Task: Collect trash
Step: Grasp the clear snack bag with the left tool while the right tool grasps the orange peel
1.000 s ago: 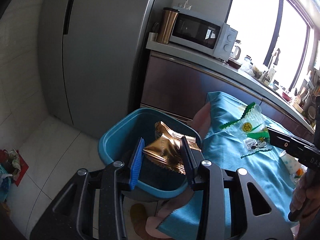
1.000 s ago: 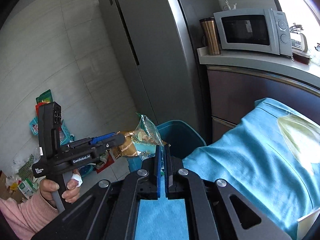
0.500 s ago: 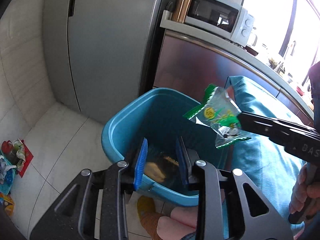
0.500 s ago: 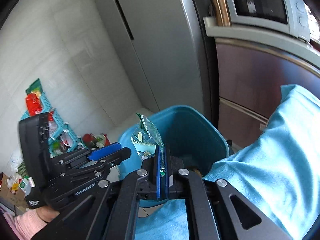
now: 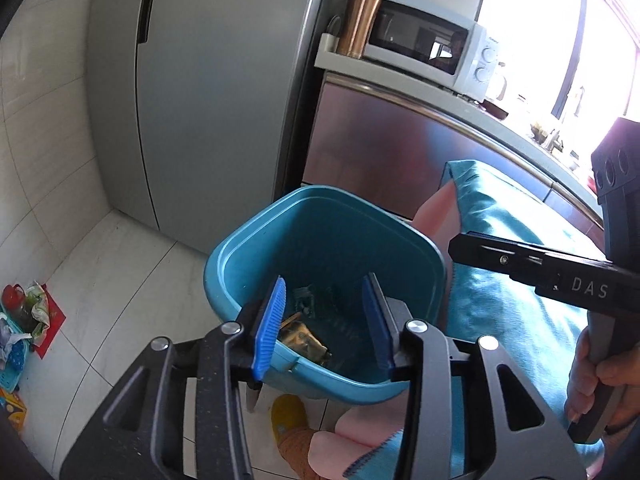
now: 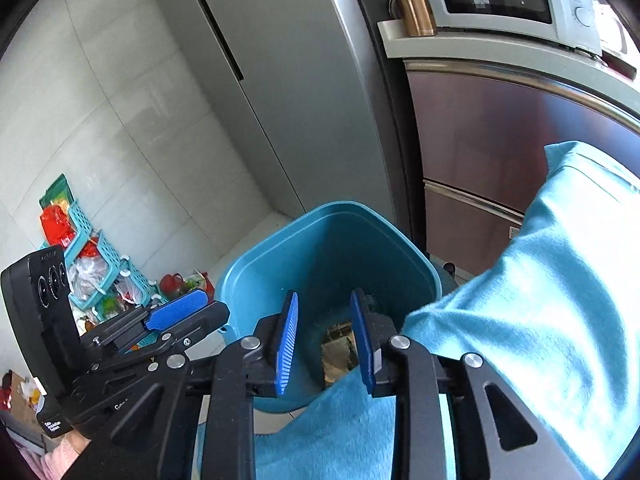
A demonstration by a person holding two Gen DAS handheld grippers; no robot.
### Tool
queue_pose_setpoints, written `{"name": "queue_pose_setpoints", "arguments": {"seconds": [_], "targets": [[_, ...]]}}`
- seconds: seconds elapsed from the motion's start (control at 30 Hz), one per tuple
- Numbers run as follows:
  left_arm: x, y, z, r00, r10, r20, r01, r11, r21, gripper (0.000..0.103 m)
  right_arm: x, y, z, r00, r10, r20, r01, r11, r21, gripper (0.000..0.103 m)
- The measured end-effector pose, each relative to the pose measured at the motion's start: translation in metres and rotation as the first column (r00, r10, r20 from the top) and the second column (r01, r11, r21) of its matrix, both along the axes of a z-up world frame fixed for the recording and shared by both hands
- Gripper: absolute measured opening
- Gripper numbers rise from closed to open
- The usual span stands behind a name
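A blue plastic bin stands on the floor beside the table. A gold wrapper lies at its bottom, with a clear green-printed bag beside it. My left gripper hangs over the bin's near rim, its jaws opening with nothing between them. My right gripper is also above the bin, jaws opening and empty. In the left wrist view the right gripper reaches in from the right. The left gripper shows at lower left in the right wrist view.
A teal cloth covers the table right of the bin. A grey fridge stands behind, with a counter carrying a microwave and a copper tumbler. Teal baskets and litter sit on the floor at left.
The left gripper let go of the gold wrapper, which now lies in the bin. The right gripper carried the clear green bag over the bin and opened; the bag dropped inside.
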State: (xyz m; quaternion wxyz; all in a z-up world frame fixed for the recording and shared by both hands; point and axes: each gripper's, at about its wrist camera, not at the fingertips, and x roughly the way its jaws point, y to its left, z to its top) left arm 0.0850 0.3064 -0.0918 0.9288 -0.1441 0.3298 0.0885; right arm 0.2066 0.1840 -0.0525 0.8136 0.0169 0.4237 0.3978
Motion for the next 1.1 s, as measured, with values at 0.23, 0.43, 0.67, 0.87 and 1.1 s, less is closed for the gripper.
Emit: {"name": "queue_pose_setpoints", "arguments": {"seconds": [0.23, 0.43, 0.67, 0.87, 1.1], "targets": [[-0.012, -0.030, 0.026, 0.993, -0.090, 0.074, 0.089, 0.996, 0.020, 0.059, -0.032, -0.048, 0.022, 0.997, 0.007, 0.072, -0.012, 0.997, 0.070, 0.038], [-0.015, -0.083, 0.040, 0.959, -0.259, 0.113, 0.259, 0.966, 0.014, 0.064, -0.063, -0.116, 0.045, 0.987, -0.066, 0.146, 0.050, 0.993, 0.110, 0.043], [-0.011, -0.165, 0.043, 0.877, -0.468, 0.112, 0.471, 0.882, -0.010, 0.064, -0.092, -0.197, 0.056, 0.954, -0.234, 0.188, 0.219, 0.971, 0.095, 0.043], [-0.008, -0.224, 0.041, 0.807, -0.584, 0.094, 0.588, 0.808, -0.032, 0.064, -0.115, -0.258, 0.053, 0.901, -0.374, 0.217, 0.374, 0.926, 0.045, 0.044], [-0.010, -0.274, 0.035, 0.736, -0.675, 0.061, 0.677, 0.734, -0.044, 0.064, -0.142, -0.322, 0.033, 0.858, -0.491, 0.149, 0.492, 0.870, 0.037, 0.044]]}}
